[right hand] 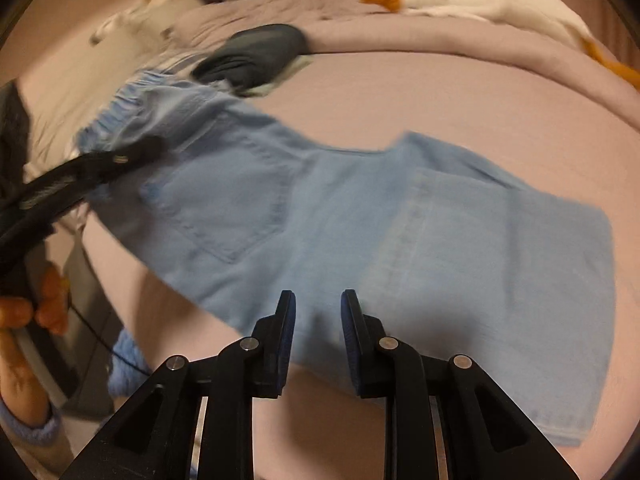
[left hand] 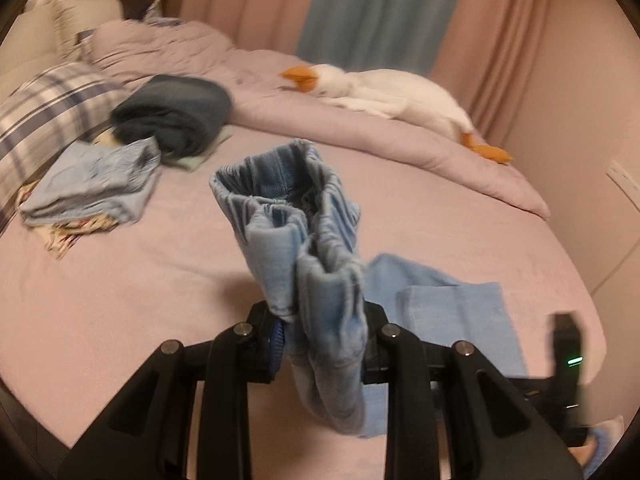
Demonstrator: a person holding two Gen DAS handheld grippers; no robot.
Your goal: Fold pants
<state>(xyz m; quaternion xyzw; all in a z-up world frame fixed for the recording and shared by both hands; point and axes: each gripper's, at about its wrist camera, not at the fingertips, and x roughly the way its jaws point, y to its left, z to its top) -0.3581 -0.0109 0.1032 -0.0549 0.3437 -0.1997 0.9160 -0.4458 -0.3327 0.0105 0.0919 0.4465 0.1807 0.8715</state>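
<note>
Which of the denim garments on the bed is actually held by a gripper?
The light blue jeans, pinched at the waistband by the left gripper; the folded denim by the plaid pillow lies untouched.

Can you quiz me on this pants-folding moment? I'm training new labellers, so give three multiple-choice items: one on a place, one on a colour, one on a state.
1. Where does the plush goose lie?
A. On the floor
B. On the rumpled duvet at the far side of the bed
C. On the plaid pillow

2. What colour are the pants?
A. Light blue
B. Black
C. Red

3. What is the left gripper doing?
A. Standing open, nothing in it
B. Clamped on the pants' waistband end
C. Holding the goose

Answers: B, its white body rests on the bunched bedding; A, pale denim in both views; B, bunched fabric sits between its fingers.
</note>
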